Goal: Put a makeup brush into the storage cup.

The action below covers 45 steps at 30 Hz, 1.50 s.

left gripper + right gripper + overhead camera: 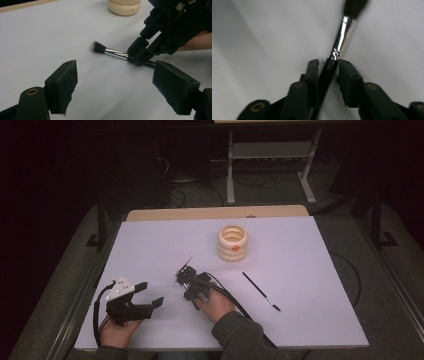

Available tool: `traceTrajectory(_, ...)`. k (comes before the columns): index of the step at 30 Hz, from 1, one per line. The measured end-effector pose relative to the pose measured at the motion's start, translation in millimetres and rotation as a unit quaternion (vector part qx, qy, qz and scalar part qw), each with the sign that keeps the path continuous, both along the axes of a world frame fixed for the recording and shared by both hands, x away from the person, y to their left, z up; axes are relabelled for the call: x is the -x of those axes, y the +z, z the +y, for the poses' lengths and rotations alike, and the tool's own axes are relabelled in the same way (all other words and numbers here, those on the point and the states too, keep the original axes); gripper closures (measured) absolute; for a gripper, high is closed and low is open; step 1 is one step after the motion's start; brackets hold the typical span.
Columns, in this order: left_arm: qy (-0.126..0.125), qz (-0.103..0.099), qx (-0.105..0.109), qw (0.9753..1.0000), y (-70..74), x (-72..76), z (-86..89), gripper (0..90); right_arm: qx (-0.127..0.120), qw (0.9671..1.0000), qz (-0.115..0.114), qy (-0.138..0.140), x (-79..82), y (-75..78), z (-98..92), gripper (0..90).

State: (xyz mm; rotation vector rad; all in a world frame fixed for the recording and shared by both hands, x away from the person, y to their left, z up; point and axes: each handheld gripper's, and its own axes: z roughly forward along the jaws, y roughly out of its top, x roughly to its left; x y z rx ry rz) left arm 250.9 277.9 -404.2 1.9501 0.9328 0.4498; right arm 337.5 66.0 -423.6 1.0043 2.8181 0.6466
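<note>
The left gripper point(149, 296) waits open just left of the right gripper point(186, 276), which pinches a makeup brush point(110, 52) whose bristles point toward the left one.

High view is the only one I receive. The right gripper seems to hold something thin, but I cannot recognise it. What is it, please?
Observer: It is a makeup brush with dark bristles and a silver ferrule. The right gripper is shut on its black handle, just behind the ferrule.
Operator: Is the brush touching the table?
Observer: The left gripper view shows it roughly level above the white table; whether it touches, I cannot tell.
Operator: And the left gripper, does it hold anything?
Observer: No. The left gripper is open, with bare table between its jaws.
</note>
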Motion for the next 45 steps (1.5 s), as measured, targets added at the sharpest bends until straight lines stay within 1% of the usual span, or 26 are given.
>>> traceTrajectory(1,0.0,-0.001,0.001,1.0,0.0,0.0,-0.3,19.6,0.006,1.0,-0.004,0.0,1.0,0.1,1.7,70.5)
traceTrajectory(3,-0.001,-0.003,0.001,1.0,-0.2,-0.1,-0.9,19.6,0.016,0.9998,-0.001,-0.009,0.8,0.9,4.3,71.8)
traceTrajectory(6,0.002,0.0,0.002,1.0,-0.5,0.3,-2.2,19.7,0.033,0.9994,0.002,-0.012,0.7,2.3,9.3,74.6)
traceTrajectory(7,0.002,0.001,0.001,1.0,-0.5,0.1,-1.8,19.8,0.036,0.9993,0.003,-0.011,0.6,2.5,10.2,76.7)
traceTrajectory(8,0.004,0.001,0.006,1.0,-0.8,0.1,-2.5,19.8,0.034,0.9993,0.006,-0.013,0.2,2.5,10.7,78.4)
traceTrajectory(9,0.002,0.0,0.005,1.0,-0.9,-0.2,-2.3,19.8,0.035,0.9993,0.008,-0.014,-0.3,2.5,10.5,78.5)
traceTrajectory(11,-0.001,-0.001,0.0,1.0,-0.8,-0.4,-1.7,19.8,0.031,0.9994,0.011,-0.007,-1.7,2.6,9.2,78.6)
traceTrajectory(12,-0.003,0.0,-0.004,1.0,-0.3,-0.2,-0.9,19.9,0.031,0.9995,0.008,0.001,-1.5,2.3,8.7,78.6)
traceTrajectory(13,-0.002,0.0,0.002,1.0,-0.4,-0.1,-1.0,20.2,0.03,0.9995,0.001,0.012,-0.9,2.2,7.6,78.6)
traceTrajectory(16,0.002,0.002,0.009,1.0,-0.4,-0.1,0.5,20.7,0.013,0.9998,0.002,0.017,-1.3,1.3,3.0,78.7)
traceTrajectory(17,0.0,0.001,0.007,1.0,-0.4,-0.9,1.5,20.7,0.007,0.9998,0.003,0.018,-1.7,1.1,1.5,78.8)
traceTrajectory(20,0.001,0.009,0.011,0.9999,-1.0,-1.5,2.0,20.6,-0.023,0.9994,0.023,0.014,-6.5,0.1,-6.9,78.8)
traceTrajectory(22,0.0,0.007,0.014,0.9999,-1.3,-1.7,1.2,20.7,-0.039,0.9984,0.039,0.012,-8.9,0.0,-12.0,78.8)
traceTrajectory(25,-0.007,0.005,0.008,0.9999,-0.3,-1.5,0.3,20.7,-0.05,0.9979,0.039,0.015,-9.5,2.2,-20.3,78.8)
traceTrajectory(26,-0.005,0.008,0.016,0.9998,-0.3,-0.6,-1.3,20.7,-0.055,0.9977,0.036,0.015,-9.3,3.8,-23.4,78.8)
traceTrajectory(27,-0.009,0.009,0.014,0.9998,0.2,-0.5,-1.6,20.8,-0.062,0.9973,0.036,0.015,-9.2,5.6,-26.7,78.8)
traceTrajectory(29,-0.013,0.009,0.024,0.9996,0.7,-0.2,-4.3,20.9,-0.068,0.997,0.032,0.016,-7.7,10.2,-33.0,78.8)
traceTrajectory(31,-0.019,0.009,0.026,0.9994,1.6,-0.4,-6.3,21.0,-0.076,0.9964,0.028,0.023,-6.0,15.3,-40.0,78.8)
traceTrajectory(33,-0.026,0.011,0.036,0.999,2.7,-1.8,-9.5,21.4,-0.089,0.9954,0.024,0.026,-3.7,21.8,-48.6,78.7)
traceTrajectory(34,-0.029,0.011,0.037,0.9988,3.2,-2.6,-10.5,21.4,-0.102,0.9941,0.023,0.028,-1.7,26.0,-54.0,78.8)
traceTrajectory(36,-0.035,0.012,0.046,0.9983,5.1,-4.4,-14.2,21.5,-0.109,0.9934,0.017,0.032,0.2,31.7,-61.6,78.7)
traceTrajectory(38,-0.04,0.013,0.048,0.998,7.6,-6.6,-18.4,21.9,-0.112,0.9931,0.003,0.036,2.4,37.8,-69.9,78.7)
traceTrajectory(40,-0.047,0.014,0.052,0.9975,10.1,-8.9,-22.9,22.6,-0.128,0.9913,0.003,0.033,4.0,44.4,-79.5,78.7)
traceTrajectory(41,-0.049,0.014,0.055,0.9972,11.2,-9.8,-25.7,22.6,-0.13,0.991,-0.002,0.034,5.0,47.4,-84.1,78.7)
traceTrajectory(44,-0.064,0.016,0.056,0.9963,14.5,-13.2,-33.7,23.2,-0.14,0.9893,-0.015,0.041,10.0,57.0,-97.8,78.7)
traceTrajectory(45,-0.073,0.02,0.057,0.9955,15.3,-14.9,-36.3,24.1,-0.147,0.988,-0.017,0.044,12.2,60.5,-102.0,78.7)
